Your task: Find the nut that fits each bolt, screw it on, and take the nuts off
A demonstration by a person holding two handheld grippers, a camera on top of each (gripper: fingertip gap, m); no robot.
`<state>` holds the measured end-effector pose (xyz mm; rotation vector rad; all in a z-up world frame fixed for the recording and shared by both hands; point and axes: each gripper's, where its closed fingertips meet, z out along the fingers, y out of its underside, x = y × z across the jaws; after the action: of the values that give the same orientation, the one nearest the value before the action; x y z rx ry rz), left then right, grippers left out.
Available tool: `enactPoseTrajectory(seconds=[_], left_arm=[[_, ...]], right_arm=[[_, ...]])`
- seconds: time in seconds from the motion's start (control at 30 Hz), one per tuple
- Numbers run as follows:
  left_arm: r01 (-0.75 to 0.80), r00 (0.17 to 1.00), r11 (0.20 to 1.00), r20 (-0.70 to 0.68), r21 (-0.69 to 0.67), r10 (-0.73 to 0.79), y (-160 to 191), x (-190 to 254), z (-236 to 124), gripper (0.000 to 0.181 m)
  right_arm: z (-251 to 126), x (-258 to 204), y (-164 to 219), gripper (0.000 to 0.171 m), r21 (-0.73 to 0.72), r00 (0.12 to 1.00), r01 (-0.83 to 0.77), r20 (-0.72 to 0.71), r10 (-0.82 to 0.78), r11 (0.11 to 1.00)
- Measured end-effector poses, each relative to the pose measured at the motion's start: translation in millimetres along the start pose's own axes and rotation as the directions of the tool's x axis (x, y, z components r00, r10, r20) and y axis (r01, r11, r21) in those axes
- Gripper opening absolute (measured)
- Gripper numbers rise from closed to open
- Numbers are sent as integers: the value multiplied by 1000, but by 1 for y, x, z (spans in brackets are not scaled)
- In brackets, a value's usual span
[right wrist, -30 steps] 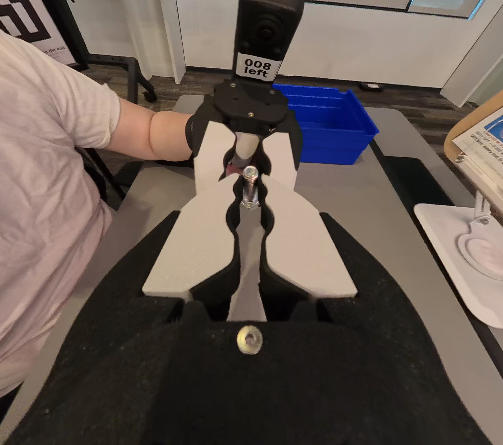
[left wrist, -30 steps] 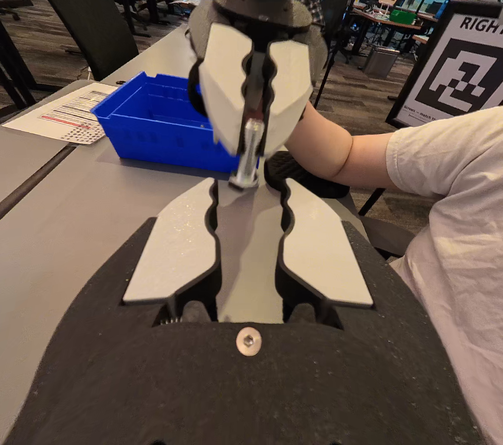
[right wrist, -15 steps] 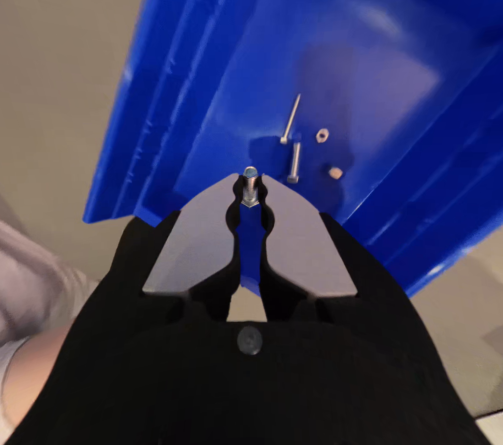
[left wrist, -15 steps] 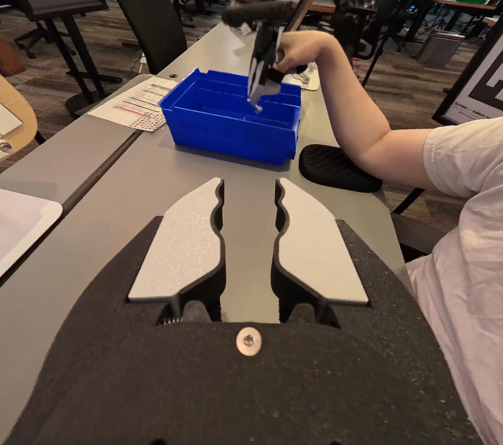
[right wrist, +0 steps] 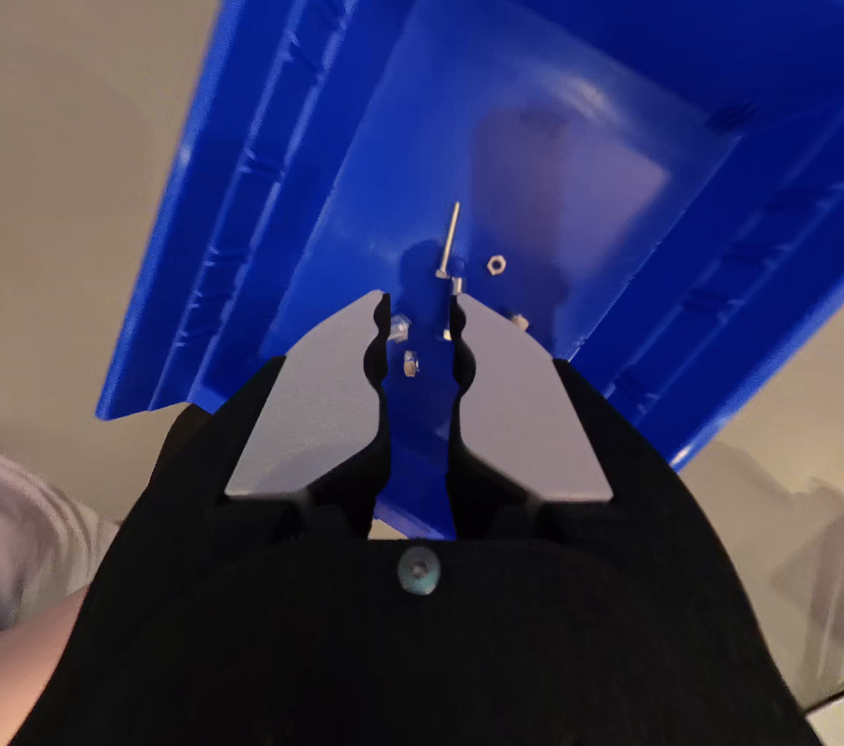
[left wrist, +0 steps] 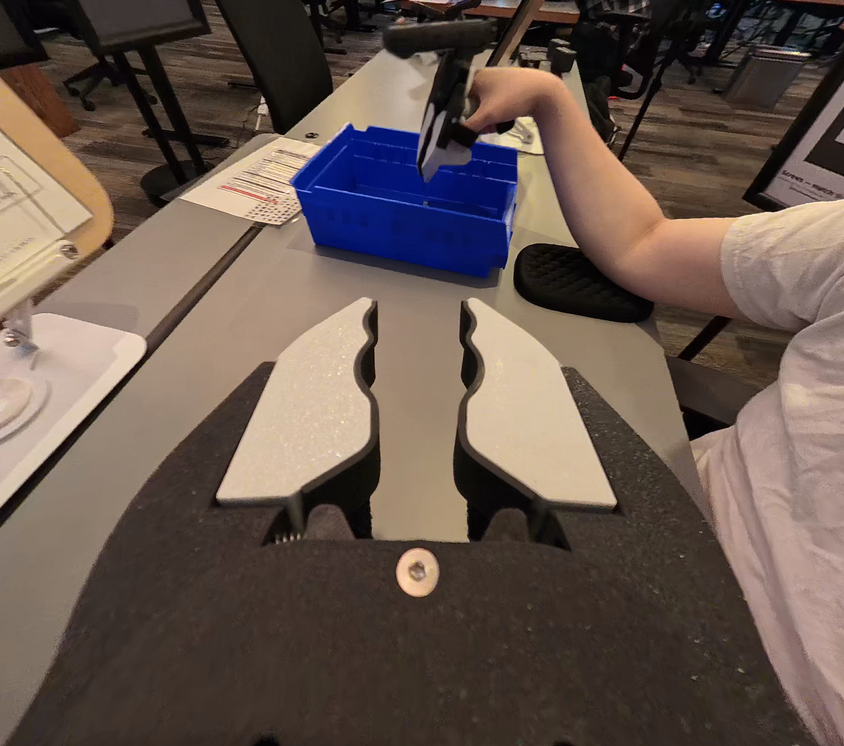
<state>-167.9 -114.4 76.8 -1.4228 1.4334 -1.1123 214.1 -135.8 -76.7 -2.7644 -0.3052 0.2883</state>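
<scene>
Left wrist view: your left gripper (left wrist: pixel 418 308) hovers over the grey table (left wrist: pixel 192 336), jaws apart, empty; your right gripper (left wrist: pixel 434 167) points down into the blue bin (left wrist: pixel 402 231).

Right wrist view: jaws parted, nothing held. Long bolt (right wrist: pixel 448 240), short bolt (right wrist: pixel 398 327) and loose nuts (right wrist: pixel 495 265) lie on the bin floor.

Progress: no nut sits on a bolt here; whether these were already matched, you cannot tell.
</scene>
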Motion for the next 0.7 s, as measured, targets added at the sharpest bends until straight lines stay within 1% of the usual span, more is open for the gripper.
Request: enactPoseTrajectory(seconds=[0.1,0.2,0.3,0.4,0.47,0.53,0.57,0.63,0.7], left_arm=[[-30,996,999,89,12,29,-8,-13,-22,33],[-64,964,998,259,-10,64,-13,-38,-60,33],[-59,881,994,463,-94,96,-6,-66,-113,33],[65,761,974,642,-216,92,24,-92,-177,30],[197,677,923,727,-329,115,60,-106,-218,25],[309,634,835,753,-455,176,100,-113,-248,21],[377,629,784,757,-493,174,120,-115,-258,22],[517,626,686,772,-512,105,155,-117,-269,19],[634,565,618,824,-465,39,178,-126,-279,7]], right_arm=[[-27,-12,-28,24,154,996,74,-59,-65,985],[-58,-33,-61,24,335,981,177,-136,-139,925],[-92,-61,-89,23,504,961,268,-201,-191,821],[-118,-89,-107,23,626,946,325,-231,-229,709],[-128,-102,-113,23,664,937,350,-255,-240,661],[-129,-109,-117,23,666,926,376,-281,-251,645],[-128,-111,-118,23,661,921,388,-293,-255,642],[-123,-113,-119,23,645,914,404,-308,-263,649],[-113,-115,-120,23,617,911,410,-303,-279,672]])
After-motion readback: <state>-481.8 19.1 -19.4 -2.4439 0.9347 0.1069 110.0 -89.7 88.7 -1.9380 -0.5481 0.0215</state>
